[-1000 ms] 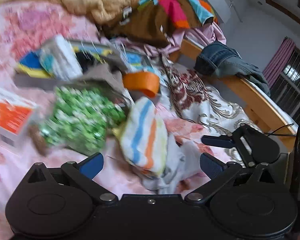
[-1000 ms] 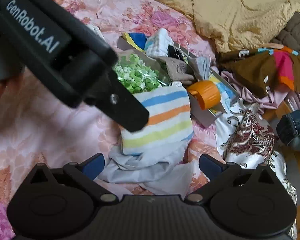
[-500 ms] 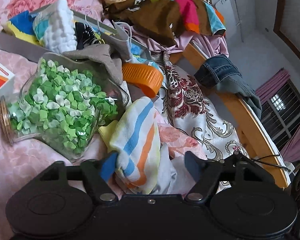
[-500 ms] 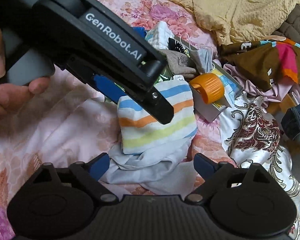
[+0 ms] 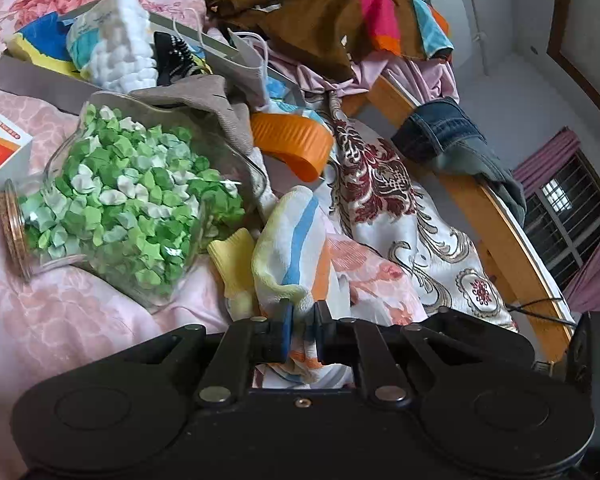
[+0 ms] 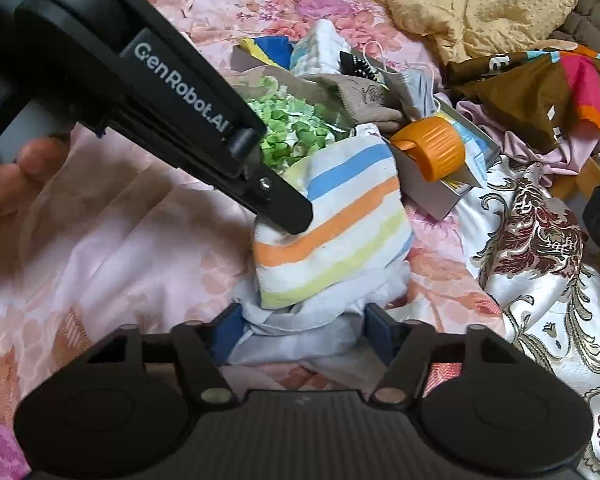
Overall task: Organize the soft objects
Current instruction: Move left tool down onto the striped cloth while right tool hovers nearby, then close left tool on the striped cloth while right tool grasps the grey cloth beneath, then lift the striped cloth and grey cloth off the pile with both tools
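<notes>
A folded striped towel [image 5: 296,248], white with blue, orange and yellow bands, lies on the bed; it also shows in the right wrist view [image 6: 340,224]. My left gripper [image 5: 303,334] is shut on the towel's near edge; it also shows from the side in the right wrist view [image 6: 288,216]. A pale grey-blue cloth [image 6: 312,324] lies bunched under the towel. My right gripper [image 6: 302,330] is part open around that cloth, its pads on either side of it.
A glass jar of green paper stars [image 5: 128,204] lies on its side left of the towel. An orange lid [image 5: 292,144], a grey box of cloths [image 5: 112,52], a patterned satin cloth [image 5: 400,208] and jeans [image 5: 452,136] on the wooden bed rail are behind.
My left gripper has come down and shut on the striped towel's edge. My right gripper has narrowed around the grey-blue cloth.
</notes>
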Demonstrator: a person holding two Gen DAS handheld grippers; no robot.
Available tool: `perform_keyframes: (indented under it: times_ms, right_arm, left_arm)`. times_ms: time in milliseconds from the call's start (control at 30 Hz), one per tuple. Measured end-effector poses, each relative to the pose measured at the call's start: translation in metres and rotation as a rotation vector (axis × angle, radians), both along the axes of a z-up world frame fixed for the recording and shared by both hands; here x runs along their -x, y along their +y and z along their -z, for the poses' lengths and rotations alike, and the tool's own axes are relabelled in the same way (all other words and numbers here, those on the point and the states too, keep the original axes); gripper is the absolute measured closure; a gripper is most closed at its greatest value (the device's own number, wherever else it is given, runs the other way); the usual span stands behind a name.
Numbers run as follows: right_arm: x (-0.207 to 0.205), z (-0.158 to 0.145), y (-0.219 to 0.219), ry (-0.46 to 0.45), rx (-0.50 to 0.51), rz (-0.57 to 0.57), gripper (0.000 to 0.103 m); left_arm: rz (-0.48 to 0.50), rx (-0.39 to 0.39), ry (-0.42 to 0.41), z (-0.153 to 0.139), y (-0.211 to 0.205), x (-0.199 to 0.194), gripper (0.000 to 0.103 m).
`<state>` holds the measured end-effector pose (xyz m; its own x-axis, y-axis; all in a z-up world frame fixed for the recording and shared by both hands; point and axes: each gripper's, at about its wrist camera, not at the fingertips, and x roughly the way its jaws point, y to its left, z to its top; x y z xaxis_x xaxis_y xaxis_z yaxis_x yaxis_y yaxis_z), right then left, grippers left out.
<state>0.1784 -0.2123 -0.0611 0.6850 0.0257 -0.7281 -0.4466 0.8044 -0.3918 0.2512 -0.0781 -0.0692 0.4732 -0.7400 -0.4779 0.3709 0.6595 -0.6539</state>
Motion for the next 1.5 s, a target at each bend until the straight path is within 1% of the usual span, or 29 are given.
perform_keyframes:
  times_ms: [33,67,100,133,167,233,300,367,400,433,500,533,600,700,800,933,1000,1167,1300,1400,1500]
  right_arm:
    - [0.0,0.0,0.0,0.002,-0.003,-0.001,0.04]
    - [0.0,-0.001,0.0,0.003,-0.008,0.001,0.041]
    - [0.0,-0.001,-0.001,0.006,-0.016,0.003,0.045]
    - [0.0,-0.002,-0.002,0.009,-0.023,0.007,0.049]
    - [-0.001,-0.003,-0.003,0.014,-0.032,0.012,0.051]
    - [-0.001,-0.004,-0.004,0.024,-0.05,0.017,0.06]
    - [-0.001,-0.004,-0.003,0.032,-0.062,0.016,0.065]
    - [0.0,-0.004,-0.001,0.034,-0.065,0.011,0.07]
    - [0.001,-0.004,-0.001,0.034,-0.066,0.009,0.073]
    - [0.001,-0.004,0.0,0.034,-0.065,0.007,0.075]
    - [0.002,-0.004,0.001,0.031,-0.066,0.001,0.078]
    - [0.003,-0.004,0.002,0.03,-0.067,-0.002,0.08]
    - [0.006,-0.005,0.003,0.028,-0.07,-0.011,0.083]
    - [0.013,-0.007,0.007,0.017,-0.078,-0.042,0.086]
    - [0.02,-0.01,0.01,0.015,-0.089,-0.078,0.088]
    - [0.033,-0.015,0.017,0.004,-0.102,-0.13,0.089]
    - [0.038,-0.018,0.019,-0.008,-0.103,-0.141,0.089]
    - [0.045,-0.027,0.016,-0.038,-0.116,-0.121,0.089]
    - [0.048,-0.034,0.01,-0.063,-0.133,-0.094,0.089]
    - [0.047,-0.035,0.006,-0.071,-0.139,-0.078,0.089]
    - [0.044,-0.034,0.004,-0.072,-0.141,-0.069,0.089]
  left_arm:
    - [-0.003,-0.012,-0.004,-0.001,-0.001,0.001,0.083]
    - [-0.005,-0.024,-0.007,-0.001,-0.002,0.001,0.08]
    - [-0.009,-0.032,-0.007,0.0,-0.001,0.001,0.078]
    - [-0.014,-0.035,-0.002,0.001,-0.001,0.001,0.074]
    - [-0.017,-0.036,0.007,0.002,-0.001,0.0,0.071]
    - [-0.023,-0.031,0.021,0.005,0.0,-0.002,0.06]
    - [-0.022,-0.018,0.039,0.008,0.003,-0.003,0.053]
    - [-0.019,-0.012,0.047,0.011,0.004,-0.004,0.054]
    - [-0.01,-0.019,0.045,0.011,0.003,-0.004,0.059]
    - [0.0,-0.03,0.038,0.011,0.002,-0.004,0.073]
    - [0.003,-0.068,0.014,0.01,-0.001,-0.003,0.086]
    - [0.001,-0.078,0.005,0.011,-0.001,-0.003,0.09]
    - [-0.007,-0.083,-0.002,0.012,0.001,-0.001,0.093]
    - [-0.021,-0.103,-0.02,0.009,0.004,0.003,0.094]
    - [-0.031,-0.13,-0.031,0.003,0.009,0.012,0.095]
    - [-0.061,-0.178,-0.029,-0.008,0.02,0.029,0.095]
    - [-0.08,-0.214,-0.039,-0.016,0.027,0.037,0.095]
    - [-0.159,-0.265,-0.01,-0.03,0.044,0.053,0.095]
    - [-0.202,-0.299,0.0,-0.037,0.055,0.063,0.094]
    - [-0.206,-0.3,-0.009,-0.039,0.056,0.066,0.094]
    - [-0.188,-0.277,-0.022,-0.033,0.054,0.065,0.092]
